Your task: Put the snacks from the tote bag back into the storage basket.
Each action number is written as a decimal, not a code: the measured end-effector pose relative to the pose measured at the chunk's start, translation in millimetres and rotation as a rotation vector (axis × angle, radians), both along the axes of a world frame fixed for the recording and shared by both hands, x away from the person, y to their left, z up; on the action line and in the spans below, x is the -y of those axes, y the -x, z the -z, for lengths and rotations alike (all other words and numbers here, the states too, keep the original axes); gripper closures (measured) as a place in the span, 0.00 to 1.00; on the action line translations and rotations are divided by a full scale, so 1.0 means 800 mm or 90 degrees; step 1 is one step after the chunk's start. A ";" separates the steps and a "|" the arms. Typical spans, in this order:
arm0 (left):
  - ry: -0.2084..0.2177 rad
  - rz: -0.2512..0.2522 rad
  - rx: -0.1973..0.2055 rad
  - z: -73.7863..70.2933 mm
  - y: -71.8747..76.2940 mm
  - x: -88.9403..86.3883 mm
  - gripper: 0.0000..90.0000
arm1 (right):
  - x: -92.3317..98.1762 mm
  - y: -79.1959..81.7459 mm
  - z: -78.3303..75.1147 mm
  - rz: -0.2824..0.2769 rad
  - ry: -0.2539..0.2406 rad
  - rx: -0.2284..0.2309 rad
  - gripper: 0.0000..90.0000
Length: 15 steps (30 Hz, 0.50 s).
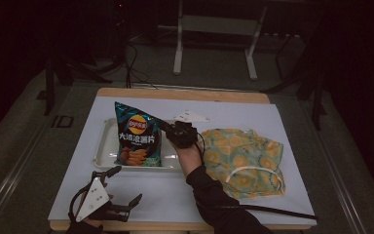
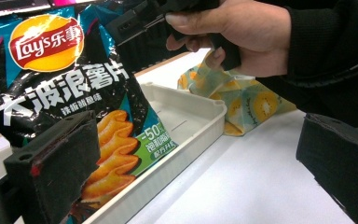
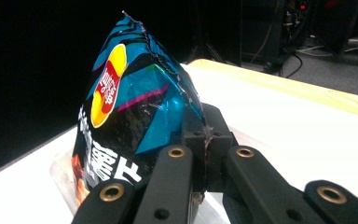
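Covering the counter (image 1: pixel 126 92): a white sheet (image 1: pixel 175 195) lay over the wooden top, its far edge bare.
Room: dark, with a white stand (image 1: pixel 214 44) and cables on the floor.
Tray (image 1: pixel 104 146): white, holding the chip bag (image 1: pixel 137 136).
Your right gripper (image 1: pixel 168 127): clenched on the bag's edge.
Your left gripper (image 1: pixel 121 187): released, at the near edge.
Cloth bag (image 1: pixel 243 161): right of the tray.

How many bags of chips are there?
1. The chip bag stands in the white tray, pinched at its edge by the right gripper. The kiwi-print cloth might hide something.
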State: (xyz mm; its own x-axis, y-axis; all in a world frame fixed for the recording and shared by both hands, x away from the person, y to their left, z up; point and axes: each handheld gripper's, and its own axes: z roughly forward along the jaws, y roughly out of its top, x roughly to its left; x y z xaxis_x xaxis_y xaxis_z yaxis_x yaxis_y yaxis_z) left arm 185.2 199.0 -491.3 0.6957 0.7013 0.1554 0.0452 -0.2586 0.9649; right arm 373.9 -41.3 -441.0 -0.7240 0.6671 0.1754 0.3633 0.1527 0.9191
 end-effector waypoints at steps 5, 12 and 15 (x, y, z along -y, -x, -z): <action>-0.004 0.002 -0.003 0.001 -0.001 0.001 0.00 | 0.001 -0.021 0.000 0.000 0.044 -0.019 1.00; -0.005 0.005 -0.005 0.002 -0.002 0.001 0.00 | 0.003 -0.044 0.002 0.007 0.079 -0.050 1.00; -0.004 0.006 -0.005 0.002 -0.003 0.001 0.00 | 0.004 -0.053 0.006 0.017 0.079 -0.076 0.91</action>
